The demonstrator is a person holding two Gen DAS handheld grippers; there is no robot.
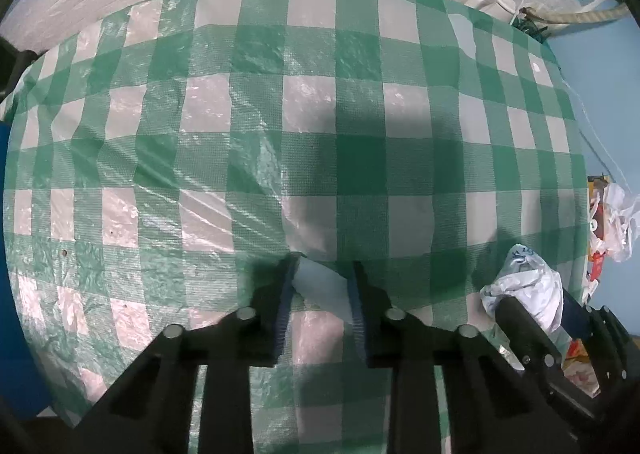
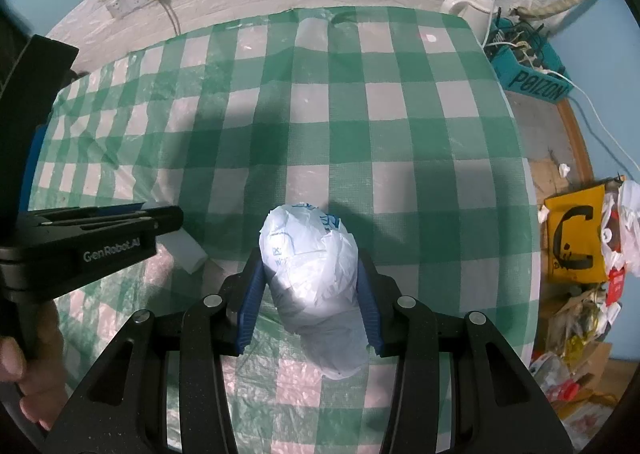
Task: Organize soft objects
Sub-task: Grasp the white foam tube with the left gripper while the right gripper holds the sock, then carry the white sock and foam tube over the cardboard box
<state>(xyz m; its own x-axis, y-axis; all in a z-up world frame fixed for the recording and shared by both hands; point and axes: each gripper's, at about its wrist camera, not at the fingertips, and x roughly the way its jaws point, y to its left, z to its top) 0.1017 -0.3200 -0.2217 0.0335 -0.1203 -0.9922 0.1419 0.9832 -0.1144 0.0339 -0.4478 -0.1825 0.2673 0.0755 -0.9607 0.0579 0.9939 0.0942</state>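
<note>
— Crinkled white plastic, printed in blue: that bundled-up bag (image 2: 310, 278) sits between the blue pads of the right gripper (image 2: 310, 286), which is clenched around its middle, low over the green-and-white checked plastic cloth on the surface (image 2: 420, 142).

— And the left gripper (image 1: 322, 294)?

— It is closed on a small pale, soft-looking block (image 1: 318, 282); the right wrist view shows the same white piece (image 2: 188, 252) poking out past the black fingers, just beside the bag and touching or nearly touching the cloth.

— What could go wrong for the bag?

— Thin film is slippery and compresses. The pads seem to press air as much as material, so a quick lift or swing could let the bundle slide out, or let a loose fold unroll and trail.

— And the block?

— It looks to be held only near one end. A tilt of that gripper might lever it free, and it would drop onto the cloth. The two grippers are also near each other, so a careless crossing could knock one load against the other.

— Anything around them?

— A white kettle (image 2: 468, 6) at the far corner, well apart; clutter lies beyond the surface's right edge.
</note>
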